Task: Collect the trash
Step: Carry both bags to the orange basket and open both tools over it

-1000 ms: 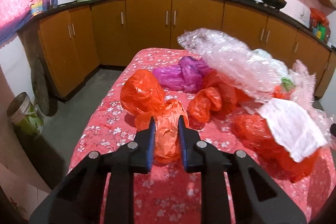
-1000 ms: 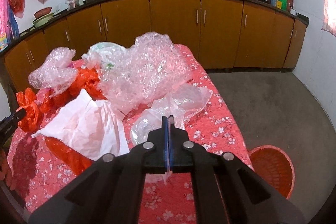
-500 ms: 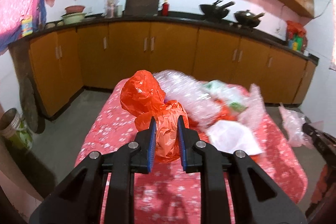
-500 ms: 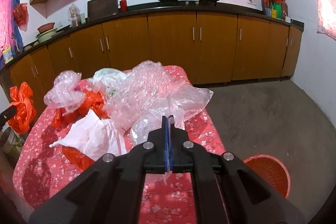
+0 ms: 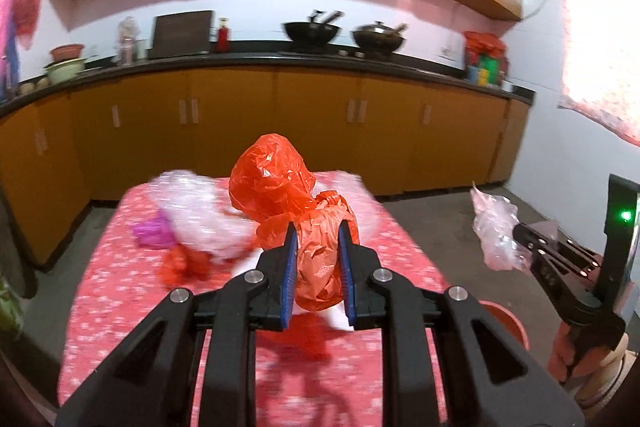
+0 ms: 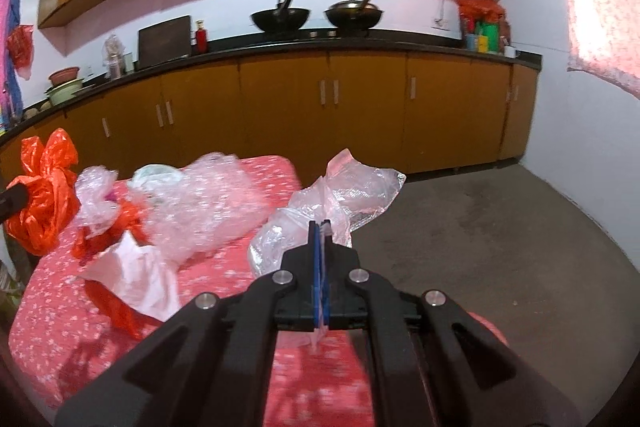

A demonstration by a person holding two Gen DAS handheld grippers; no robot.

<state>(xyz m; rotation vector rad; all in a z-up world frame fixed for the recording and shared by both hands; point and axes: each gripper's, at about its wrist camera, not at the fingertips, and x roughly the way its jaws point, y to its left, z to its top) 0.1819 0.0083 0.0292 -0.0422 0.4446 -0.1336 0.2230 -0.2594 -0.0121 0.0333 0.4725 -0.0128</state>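
My left gripper is shut on an orange plastic bag and holds it above the table; the bag also shows at the left of the right wrist view. My right gripper is shut on a clear plastic bag, lifted off the table's right edge; it also shows in the left wrist view. More trash lies on the table: bubble wrap, white paper, a purple bag and small orange bags.
The table has a red floral cloth. An orange basket stands on the floor at the table's right, partly hidden. Orange cabinets with a black counter run along the back wall. Grey floor lies to the right.
Both grippers rose and pulled back from the table with their bags. The orange bag and the clear bag came off the pile. The left view swung right, bringing the right gripper into sight.
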